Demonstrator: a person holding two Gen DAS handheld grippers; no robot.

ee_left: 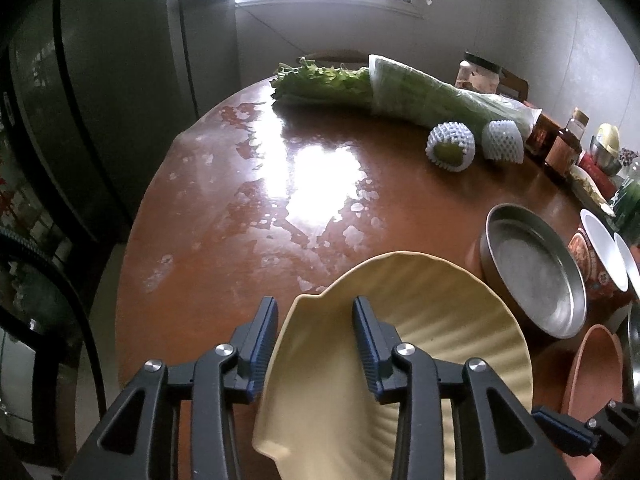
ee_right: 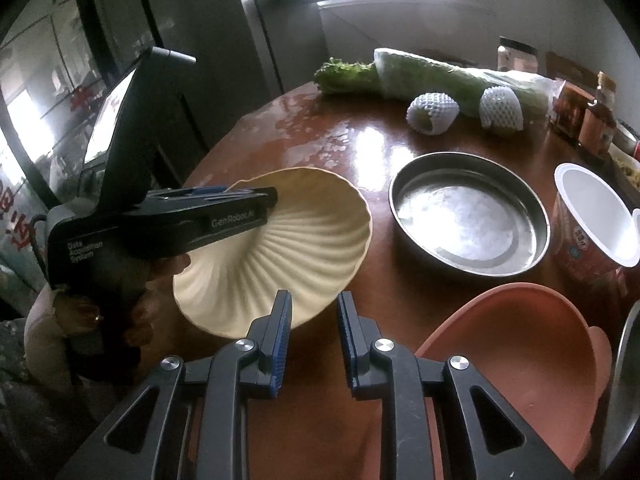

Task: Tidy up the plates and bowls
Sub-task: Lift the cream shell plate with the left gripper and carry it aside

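My left gripper [ee_left: 314,318] straddles the rim of a cream shell-shaped ribbed plate [ee_left: 420,320], one finger under it and one inside, and holds it tilted above the table. The right wrist view shows that plate [ee_right: 304,240] lifted, with the left gripper [ee_right: 256,196] clamped on its left rim. My right gripper [ee_right: 314,312] is open and empty, just in front of the plate's near edge. A round steel pan [ee_right: 468,210] sits on the brown table [ee_right: 380,148] to the right. A salmon plastic bowl [ee_right: 520,340] lies at the near right.
Bagged greens [ee_left: 400,88], two foam-netted fruits [ee_left: 450,146] and bottles [ee_left: 564,144] line the table's far side. A white-lined paper cup [ee_right: 592,220] stands right of the steel pan. A dark fridge [ee_left: 100,80] stands left of the table.
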